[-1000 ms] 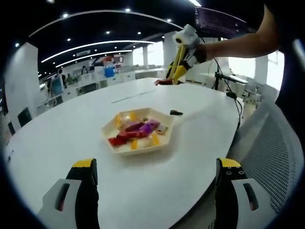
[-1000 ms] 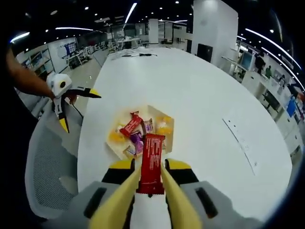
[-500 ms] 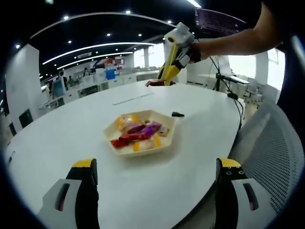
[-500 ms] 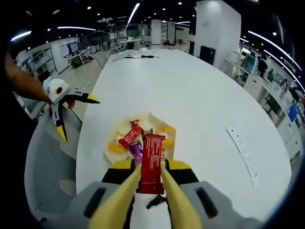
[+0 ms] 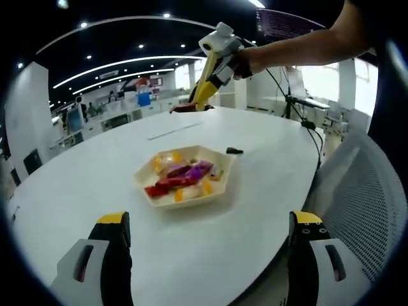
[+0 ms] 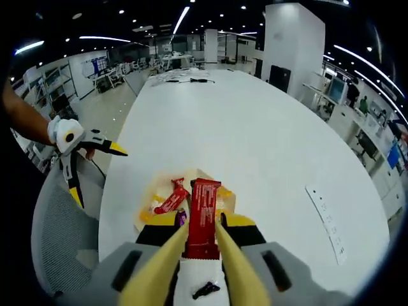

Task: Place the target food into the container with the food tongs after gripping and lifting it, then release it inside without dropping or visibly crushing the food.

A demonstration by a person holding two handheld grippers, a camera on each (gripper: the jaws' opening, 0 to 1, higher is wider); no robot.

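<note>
Right tongs (image 6: 203, 245), yellow jaws clamped on a red foil-wrapped snack bar (image 6: 203, 217) at lower centre, above the cream hexagonal tray (image 6: 153, 194) on the white bench (image 6: 255, 127); left tongs (image 5: 207, 255) apart. Bar likely light, slippery, crushable: pinch mid-length, gently.

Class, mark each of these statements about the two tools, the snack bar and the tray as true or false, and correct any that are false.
1. The right tool grips a red snack bar. True.
2. The hexagonal tray is empty. False: it holds several wrapped snacks.
3. The left tool is shut on a snack. False: its jaws stand wide open and hold nothing.
4. The tray sits on a white table. True.
5. A small black object lies inside the tray. False: it lies on the table beside it.
</note>
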